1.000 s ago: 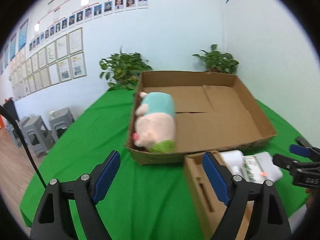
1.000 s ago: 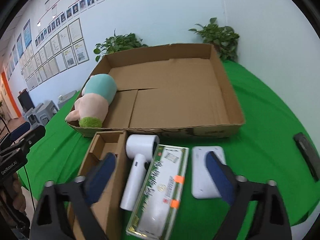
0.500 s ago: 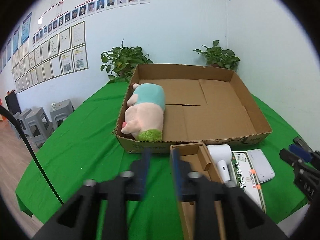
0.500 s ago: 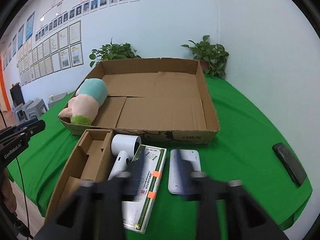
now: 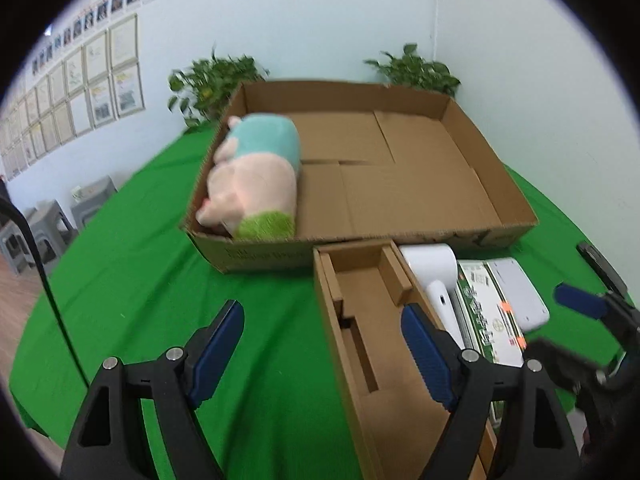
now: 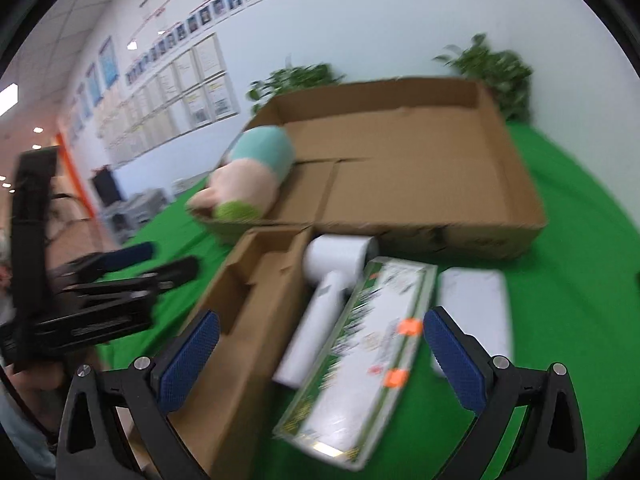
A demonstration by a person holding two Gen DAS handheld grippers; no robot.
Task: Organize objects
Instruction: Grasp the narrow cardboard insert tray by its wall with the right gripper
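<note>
A large shallow cardboard box [image 5: 480,184] [image 6: 516,184] sits on the green table with a plush pig [image 5: 256,176] [image 6: 244,176] lying in its left end. In front of it lie a small open cardboard box [image 5: 372,340] [image 6: 248,304], a white hair dryer [image 5: 436,280] [image 6: 328,288], a green-and-white carton [image 5: 488,316] [image 6: 368,344] and a flat white device [image 5: 516,292] [image 6: 476,308]. My left gripper [image 5: 322,348] is open over the small box's left wall. My right gripper [image 6: 320,356] is open above the dryer and carton.
Two potted plants [image 5: 212,80] [image 5: 416,72] stand behind the big box by the wall. A dark flat object [image 5: 600,264] lies at the table's right edge. Grey stools [image 5: 48,224] stand on the floor to the left. Green cloth [image 5: 132,248] shows left of the boxes.
Both grippers were shut half a second ago and are open now. Both have moved forward and lower toward the objects in front of the big box; the right view swung left.
</note>
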